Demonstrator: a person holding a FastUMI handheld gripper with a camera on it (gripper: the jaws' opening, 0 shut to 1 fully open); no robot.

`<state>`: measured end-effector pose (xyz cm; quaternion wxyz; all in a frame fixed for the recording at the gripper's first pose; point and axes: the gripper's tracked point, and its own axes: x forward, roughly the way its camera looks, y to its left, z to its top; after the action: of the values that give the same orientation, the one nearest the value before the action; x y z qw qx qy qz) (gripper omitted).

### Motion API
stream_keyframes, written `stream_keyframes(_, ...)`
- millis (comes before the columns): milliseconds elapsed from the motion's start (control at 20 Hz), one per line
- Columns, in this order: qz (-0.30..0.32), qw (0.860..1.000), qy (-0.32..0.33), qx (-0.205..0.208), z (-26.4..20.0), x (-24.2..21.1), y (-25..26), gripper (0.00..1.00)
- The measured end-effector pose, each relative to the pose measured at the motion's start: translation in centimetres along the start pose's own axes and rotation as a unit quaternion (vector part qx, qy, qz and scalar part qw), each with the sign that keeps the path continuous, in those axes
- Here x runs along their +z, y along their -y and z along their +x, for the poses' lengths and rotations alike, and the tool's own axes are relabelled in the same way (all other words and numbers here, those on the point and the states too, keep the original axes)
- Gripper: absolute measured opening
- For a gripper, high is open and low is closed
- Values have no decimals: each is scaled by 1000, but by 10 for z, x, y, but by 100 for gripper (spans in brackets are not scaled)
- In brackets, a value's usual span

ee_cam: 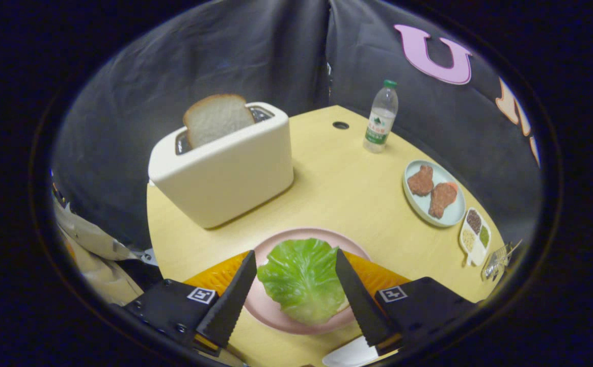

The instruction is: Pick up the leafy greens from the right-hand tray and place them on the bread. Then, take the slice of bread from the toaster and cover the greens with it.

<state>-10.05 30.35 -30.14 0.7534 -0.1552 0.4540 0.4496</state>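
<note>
Leafy greens (pixel 301 278) on pink plate (pixel 296 239), fingers (pixel 230 300) spread above

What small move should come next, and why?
Probably lift the tongs off and head toward the toaster. They're open with the leafy greens lying flat on the pink plate between them, and the bread slice stands upright in its slot.
</note>
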Motion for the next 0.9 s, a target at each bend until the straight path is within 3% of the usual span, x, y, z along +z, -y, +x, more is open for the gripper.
stream_keyframes(350, -20, 998, 52, 10, -14, 82, -44, 99)
stream_keyframes(900, 32, 993, 97, 67, 4, 162, -115, 99)
